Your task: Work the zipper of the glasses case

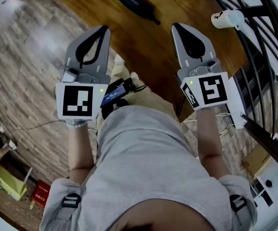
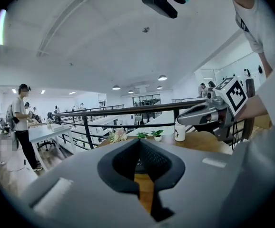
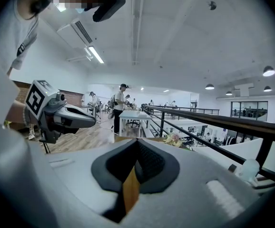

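We hold the left gripper (image 1: 103,30) and right gripper (image 1: 177,28) pinched together, empty — the glasses case (image 1: 137,4) lies near the table's (image 1: 144,49) far edge.

Wooden table (image 1: 93,13) bearing a white mug (image 1: 227,18) close by a black railing (image 1: 257,32), two small potted plants (image 2: 149,135) and pale flowers (image 2: 117,136) at its far edge, with a person (image 2: 22,122) standing beyond at a white desk (image 2: 44,129).

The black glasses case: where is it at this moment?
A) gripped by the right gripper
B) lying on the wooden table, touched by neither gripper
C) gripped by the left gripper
B: the glasses case lies alone on the wooden table, beyond the left gripper and the right gripper, both shut on nothing.
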`<state>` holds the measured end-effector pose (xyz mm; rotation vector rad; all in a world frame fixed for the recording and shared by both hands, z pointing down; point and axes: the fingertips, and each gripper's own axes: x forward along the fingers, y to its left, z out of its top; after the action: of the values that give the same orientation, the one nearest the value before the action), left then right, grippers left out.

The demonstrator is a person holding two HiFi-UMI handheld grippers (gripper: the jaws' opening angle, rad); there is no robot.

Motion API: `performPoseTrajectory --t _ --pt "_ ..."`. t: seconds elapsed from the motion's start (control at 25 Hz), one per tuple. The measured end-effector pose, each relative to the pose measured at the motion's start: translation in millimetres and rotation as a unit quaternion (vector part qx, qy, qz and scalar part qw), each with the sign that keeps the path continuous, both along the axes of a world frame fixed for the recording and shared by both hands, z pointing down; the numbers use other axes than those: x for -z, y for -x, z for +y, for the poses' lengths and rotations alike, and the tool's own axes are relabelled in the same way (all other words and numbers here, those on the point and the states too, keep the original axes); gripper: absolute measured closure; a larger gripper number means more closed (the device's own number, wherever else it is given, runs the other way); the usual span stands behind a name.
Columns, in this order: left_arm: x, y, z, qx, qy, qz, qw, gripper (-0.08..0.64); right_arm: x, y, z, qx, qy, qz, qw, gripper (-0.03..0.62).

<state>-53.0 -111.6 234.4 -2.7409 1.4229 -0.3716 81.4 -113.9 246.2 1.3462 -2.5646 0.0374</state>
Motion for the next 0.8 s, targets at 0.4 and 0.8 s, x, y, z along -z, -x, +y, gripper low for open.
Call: performPoseTrajectory --t 0.4,0.8 --pt "0.0 0.0 3.5 0.002 -0.001 0.005 1.0000 0.546 0.8 3.6 2.9 0.003 -0.008 0.005 1.000 0.592" --pt "0.5 -3.2 2.8 -0.002 -0.002 0.008 1.0000 0.546 2.1 2.1 3.8 0.002 -0.010 0.010 1.000 0.592"
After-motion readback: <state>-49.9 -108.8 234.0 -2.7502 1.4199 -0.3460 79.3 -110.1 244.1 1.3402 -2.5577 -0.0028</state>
